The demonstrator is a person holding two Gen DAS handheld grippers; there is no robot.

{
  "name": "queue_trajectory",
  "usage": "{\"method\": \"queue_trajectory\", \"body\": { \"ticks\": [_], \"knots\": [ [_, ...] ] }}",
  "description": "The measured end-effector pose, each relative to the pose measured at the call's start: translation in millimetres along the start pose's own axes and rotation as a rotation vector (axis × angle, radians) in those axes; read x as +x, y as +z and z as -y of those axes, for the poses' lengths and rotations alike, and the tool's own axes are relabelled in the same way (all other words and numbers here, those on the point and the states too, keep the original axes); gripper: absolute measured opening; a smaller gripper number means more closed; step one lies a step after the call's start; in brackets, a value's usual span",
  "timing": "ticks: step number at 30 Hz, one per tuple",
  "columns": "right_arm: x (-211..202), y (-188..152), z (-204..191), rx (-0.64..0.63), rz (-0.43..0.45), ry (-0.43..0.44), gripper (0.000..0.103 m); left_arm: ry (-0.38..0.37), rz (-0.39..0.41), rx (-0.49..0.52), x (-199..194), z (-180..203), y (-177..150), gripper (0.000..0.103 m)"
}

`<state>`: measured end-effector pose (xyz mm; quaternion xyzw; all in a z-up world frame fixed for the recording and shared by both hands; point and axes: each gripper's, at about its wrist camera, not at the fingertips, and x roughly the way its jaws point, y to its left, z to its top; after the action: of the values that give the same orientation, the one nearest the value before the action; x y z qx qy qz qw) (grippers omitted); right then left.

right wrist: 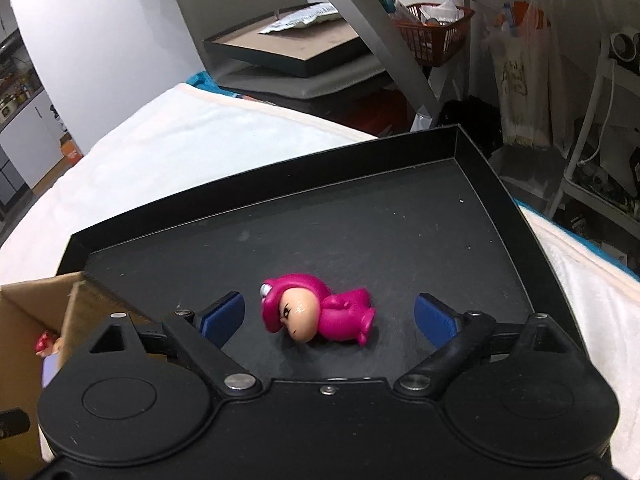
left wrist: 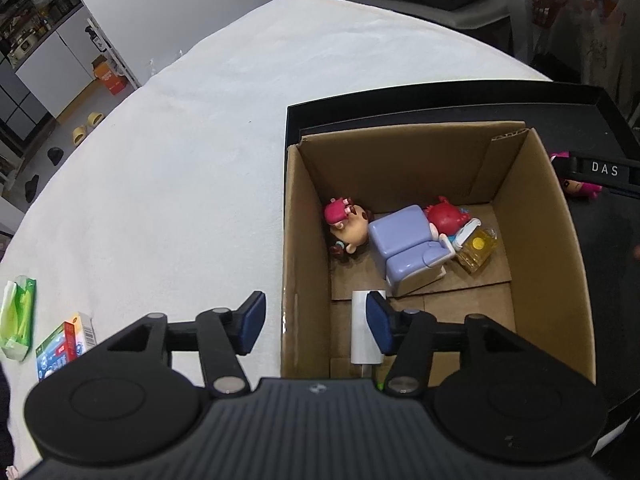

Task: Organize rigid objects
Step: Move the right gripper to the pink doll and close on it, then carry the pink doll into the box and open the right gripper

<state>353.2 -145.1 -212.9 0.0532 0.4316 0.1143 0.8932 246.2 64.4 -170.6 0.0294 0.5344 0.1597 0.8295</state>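
A cardboard box (left wrist: 536,240) stands inside a black tray (left wrist: 440,92) on the white-covered table. In the box lie a red-haired doll (left wrist: 346,224), a lilac toy armchair (left wrist: 408,248), a red figure (left wrist: 446,216), a clear yellow block (left wrist: 478,248) and a white cylinder (left wrist: 362,332). My left gripper (left wrist: 316,322) is open, straddling the box's near-left wall, with its right pad over the white cylinder. A magenta figure (right wrist: 316,312) lies on its side on the tray floor (right wrist: 360,220). My right gripper (right wrist: 329,319) is open wide around the figure, and neither pad touches it.
A green tissue pack (left wrist: 18,316) and a small printed carton (left wrist: 64,344) lie at the table's near-left edge. The box corner (right wrist: 36,300) is close to my right gripper's left side. Beyond the table are shelves, another flat tray (right wrist: 288,44) and a red basket (right wrist: 436,36).
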Motion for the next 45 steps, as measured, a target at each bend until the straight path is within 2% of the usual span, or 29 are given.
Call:
{"method": "queue_trajectory", "body": {
  "ticks": [2,4,5,10,21,37,45],
  "knots": [
    [5,0,2,0.006,-0.014,-0.005,0.088,0.003,-0.005,-0.001,1,1,1,0.056],
    [8,-1,5,0.015,-0.028,0.010,0.066,0.006,-0.009,-0.004,3,1,2,0.057],
    [9,-1,6,0.016,-0.039,0.018,0.063,0.006,-0.012,-0.007,3,1,2,0.058],
    [2,-3,8,-0.005,-0.030,0.000,0.062,0.008,-0.004,-0.014,1,1,0,0.064],
    [-30,-4,5,-0.021,0.003,-0.023,0.062,-0.020,0.035,-0.036,-12,-8,-7,0.065],
    [-89,4,-21,-0.094,0.094,-0.043,0.062,-0.094,0.085,-0.101,-24,-29,-24,0.065],
    [-107,1,-44,-0.164,0.125,-0.050,0.063,-0.124,0.100,-0.082,-26,-32,-32,0.065]
  ]
}}
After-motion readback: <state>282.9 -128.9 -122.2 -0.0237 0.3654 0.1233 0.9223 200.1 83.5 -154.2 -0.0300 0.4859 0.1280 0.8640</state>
